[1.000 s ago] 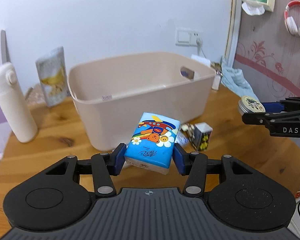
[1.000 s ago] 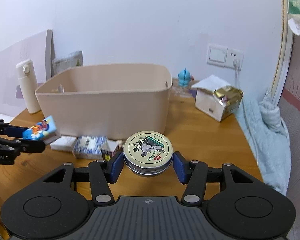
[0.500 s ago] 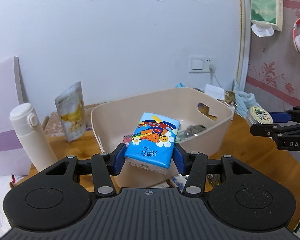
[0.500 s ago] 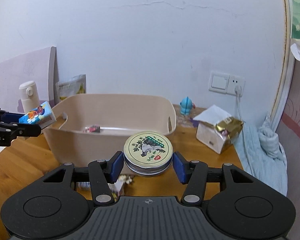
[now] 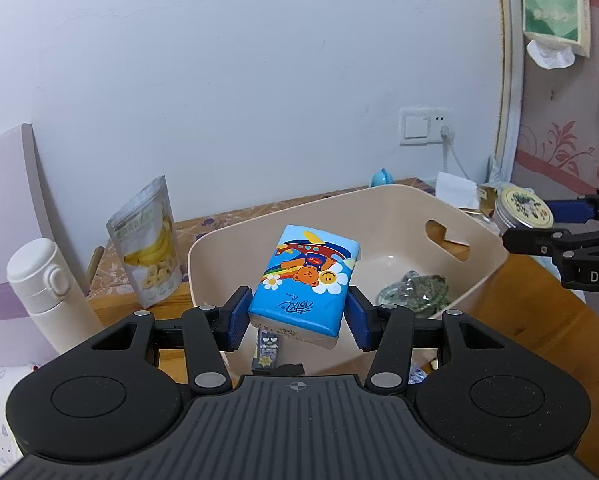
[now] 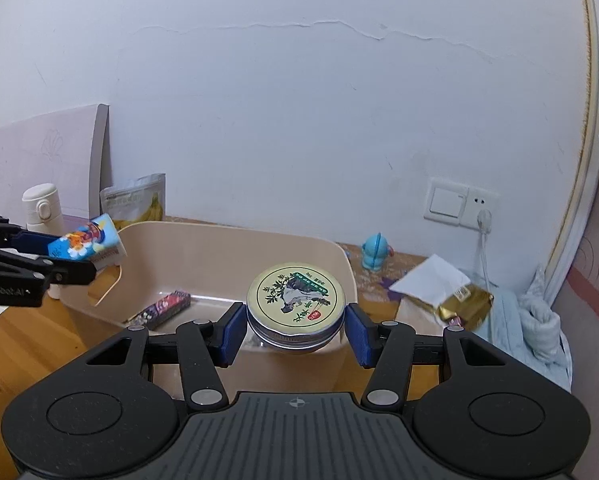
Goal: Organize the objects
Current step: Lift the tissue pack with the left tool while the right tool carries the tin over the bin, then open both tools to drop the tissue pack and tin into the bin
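Observation:
My left gripper (image 5: 297, 318) is shut on a blue cartoon tissue pack (image 5: 305, 280) and holds it above the near left part of the beige plastic bin (image 5: 481, 276). My right gripper (image 6: 295, 334) is shut on a round metal tin with a green plant label (image 6: 295, 298), held above the bin's near rim (image 6: 235, 232). The tin also shows in the left wrist view (image 5: 521, 210), and the tissue pack in the right wrist view (image 6: 85, 242). Inside the bin lie a crumpled clear packet (image 5: 415, 294) and a small dark box (image 6: 165, 308).
A white flask (image 5: 45, 292) and a banana-chip pouch (image 5: 147, 244) stand left of the bin. A blue figurine (image 6: 375, 250), an opened white and gold packet (image 6: 445, 294) and a light cloth (image 6: 535, 332) lie to the right. A wall socket (image 6: 459, 206) is behind.
Both grippers have risen and moved forward with their loads, from beside the bin at table level to above its open top. The inside of the bin has come into view.

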Demonstrator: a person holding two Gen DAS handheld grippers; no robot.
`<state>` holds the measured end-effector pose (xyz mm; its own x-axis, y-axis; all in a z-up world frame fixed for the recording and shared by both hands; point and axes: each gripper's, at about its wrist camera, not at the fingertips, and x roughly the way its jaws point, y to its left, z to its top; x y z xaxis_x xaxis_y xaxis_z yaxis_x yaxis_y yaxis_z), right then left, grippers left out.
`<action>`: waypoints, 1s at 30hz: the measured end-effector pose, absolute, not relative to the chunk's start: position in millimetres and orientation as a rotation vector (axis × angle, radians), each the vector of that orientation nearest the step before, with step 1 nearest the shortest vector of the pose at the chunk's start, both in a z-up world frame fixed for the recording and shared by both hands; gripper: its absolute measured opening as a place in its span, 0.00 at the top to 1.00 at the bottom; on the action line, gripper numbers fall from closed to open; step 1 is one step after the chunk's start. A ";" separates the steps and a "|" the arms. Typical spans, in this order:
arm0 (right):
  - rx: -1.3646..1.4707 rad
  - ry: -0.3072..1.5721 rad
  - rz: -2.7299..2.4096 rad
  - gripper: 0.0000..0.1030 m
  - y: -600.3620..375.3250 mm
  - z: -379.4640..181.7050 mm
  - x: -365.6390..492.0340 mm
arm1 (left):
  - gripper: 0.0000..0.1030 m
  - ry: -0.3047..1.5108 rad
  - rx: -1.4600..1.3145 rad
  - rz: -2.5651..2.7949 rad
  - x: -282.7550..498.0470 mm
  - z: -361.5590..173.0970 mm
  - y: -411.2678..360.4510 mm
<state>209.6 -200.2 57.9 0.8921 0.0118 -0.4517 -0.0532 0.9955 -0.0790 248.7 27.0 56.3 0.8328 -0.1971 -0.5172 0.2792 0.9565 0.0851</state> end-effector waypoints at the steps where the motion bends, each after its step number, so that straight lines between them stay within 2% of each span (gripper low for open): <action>1: -0.093 0.468 0.036 0.51 -199.1 59.0 213.4 | 0.50 0.536 0.162 -0.247 253.8 55.3 25.5; 10: -0.105 0.504 0.065 0.51 -190.0 55.9 249.3 | 0.50 0.634 0.192 -0.216 295.7 37.3 13.0; 30: -0.122 0.740 0.105 0.51 -184.0 14.5 311.0 | 0.50 0.843 0.231 -0.202 353.6 -9.3 -0.7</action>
<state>311.0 -184.0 14.5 0.7339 0.0517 -0.6773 -0.1380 0.9876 -0.0742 353.6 -0.7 -9.3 0.6488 -0.0849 -0.7562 0.2673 0.9559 0.1220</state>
